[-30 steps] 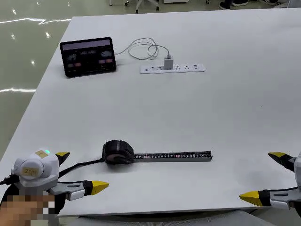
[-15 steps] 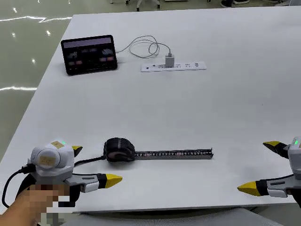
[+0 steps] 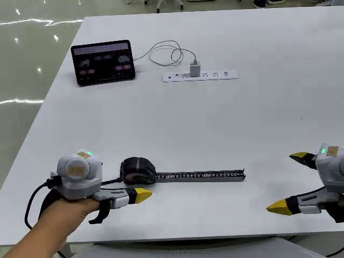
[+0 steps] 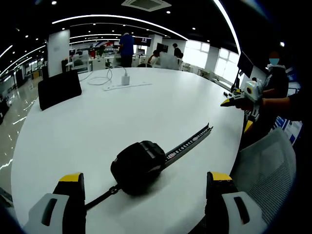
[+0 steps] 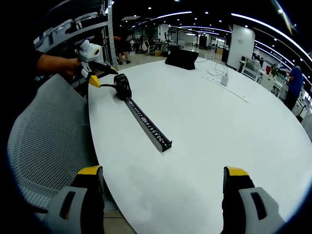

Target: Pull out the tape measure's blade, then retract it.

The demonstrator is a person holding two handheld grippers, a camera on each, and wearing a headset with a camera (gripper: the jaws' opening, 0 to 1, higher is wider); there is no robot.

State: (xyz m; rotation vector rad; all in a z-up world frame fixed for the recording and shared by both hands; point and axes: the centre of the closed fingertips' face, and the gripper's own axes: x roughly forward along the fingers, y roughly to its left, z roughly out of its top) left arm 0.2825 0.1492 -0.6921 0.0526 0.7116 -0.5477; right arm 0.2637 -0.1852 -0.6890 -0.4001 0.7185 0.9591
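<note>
A black tape measure (image 3: 137, 171) lies on the white table (image 3: 215, 123) near its front edge. Its blade (image 3: 199, 175) is out flat to the right and ends in a hook (image 3: 243, 173). My left gripper (image 3: 129, 187) is open just left of the case, its yellow tips at the case's near side without touching it. In the left gripper view the case (image 4: 139, 165) sits between the open jaws of my left gripper (image 4: 145, 178). My right gripper (image 3: 287, 181) is open, well to the right of the hook. In the right gripper view the blade (image 5: 146, 122) runs away from my right gripper (image 5: 163, 170).
A dark tablet (image 3: 103, 62) stands at the back left. A white power strip (image 3: 199, 76) with a charger and coiled cable (image 3: 166, 54) lies behind the middle. A black strap (image 3: 105, 184) trails left from the case. A mesh chair (image 5: 48, 146) is at the table's near edge.
My left gripper has moved right along the front edge, up to the tape measure's case. The right gripper has shifted slightly inward. The tape measure and its blade have not moved.
</note>
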